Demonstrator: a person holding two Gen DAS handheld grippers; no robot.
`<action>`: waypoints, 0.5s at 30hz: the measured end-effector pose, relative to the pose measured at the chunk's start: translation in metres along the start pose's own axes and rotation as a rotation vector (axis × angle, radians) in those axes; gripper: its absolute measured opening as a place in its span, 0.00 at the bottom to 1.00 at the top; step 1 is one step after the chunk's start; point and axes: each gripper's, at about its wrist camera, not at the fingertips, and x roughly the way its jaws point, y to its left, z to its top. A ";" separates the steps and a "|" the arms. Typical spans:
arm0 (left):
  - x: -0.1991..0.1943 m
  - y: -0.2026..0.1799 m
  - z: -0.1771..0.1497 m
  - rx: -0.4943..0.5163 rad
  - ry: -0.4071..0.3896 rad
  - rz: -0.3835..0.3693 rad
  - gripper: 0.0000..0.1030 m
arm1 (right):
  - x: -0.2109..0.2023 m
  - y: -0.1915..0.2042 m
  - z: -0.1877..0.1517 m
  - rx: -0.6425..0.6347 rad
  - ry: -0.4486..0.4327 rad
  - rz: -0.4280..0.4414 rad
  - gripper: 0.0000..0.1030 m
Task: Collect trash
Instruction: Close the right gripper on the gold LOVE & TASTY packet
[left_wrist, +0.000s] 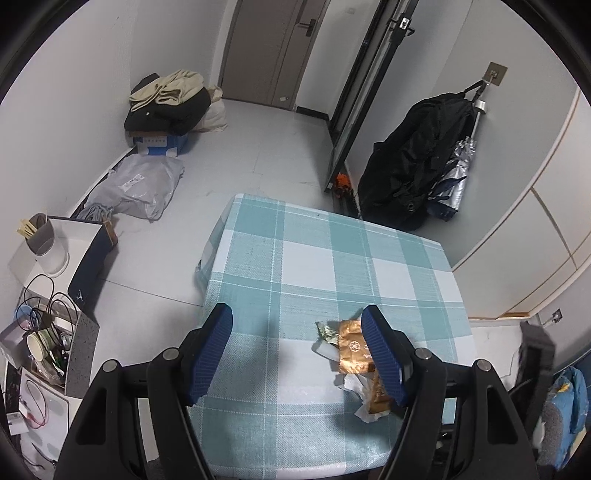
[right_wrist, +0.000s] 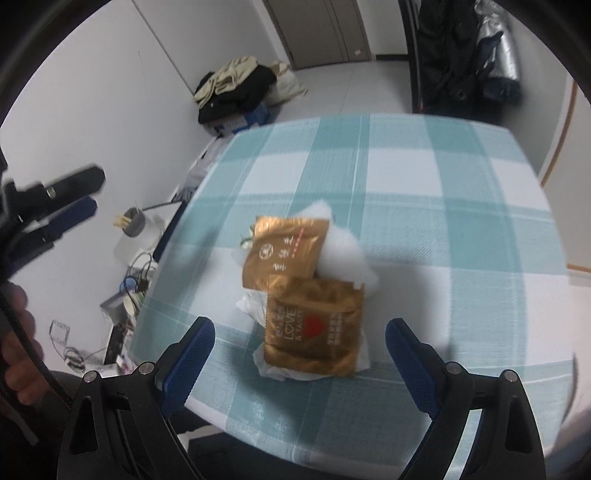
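Note:
A small pile of trash lies on the teal checked tablecloth (right_wrist: 424, 177): two gold snack wrappers, one (right_wrist: 312, 326) nearer with a red heart and one (right_wrist: 286, 251) behind it, on crumpled white tissue (right_wrist: 341, 247). My right gripper (right_wrist: 299, 328) is open above the table's near edge, its jaws standing either side of the pile. In the left wrist view the pile (left_wrist: 352, 352) lies partly behind the right finger (left_wrist: 382, 354) of my open left gripper (left_wrist: 297, 323). The left gripper also shows at the left edge of the right wrist view (right_wrist: 70, 199).
On the floor to the left stand a white box with a grey cup (left_wrist: 46, 240) and a speckled box (left_wrist: 55, 343) holding cables and a paper cup. A grey plastic bag (left_wrist: 136, 188), clothes on a blue box (left_wrist: 166, 107) and a hanging black bag (left_wrist: 413, 158) lie beyond.

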 end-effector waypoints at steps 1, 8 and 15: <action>0.001 0.001 0.001 -0.009 -0.001 0.005 0.67 | 0.002 0.001 0.000 -0.006 0.003 -0.010 0.91; 0.012 0.012 0.002 -0.061 0.035 0.022 0.67 | 0.016 -0.007 0.004 0.019 0.019 -0.036 0.90; 0.018 0.019 -0.002 -0.080 0.066 0.045 0.67 | 0.021 -0.009 0.003 0.036 0.032 -0.027 0.71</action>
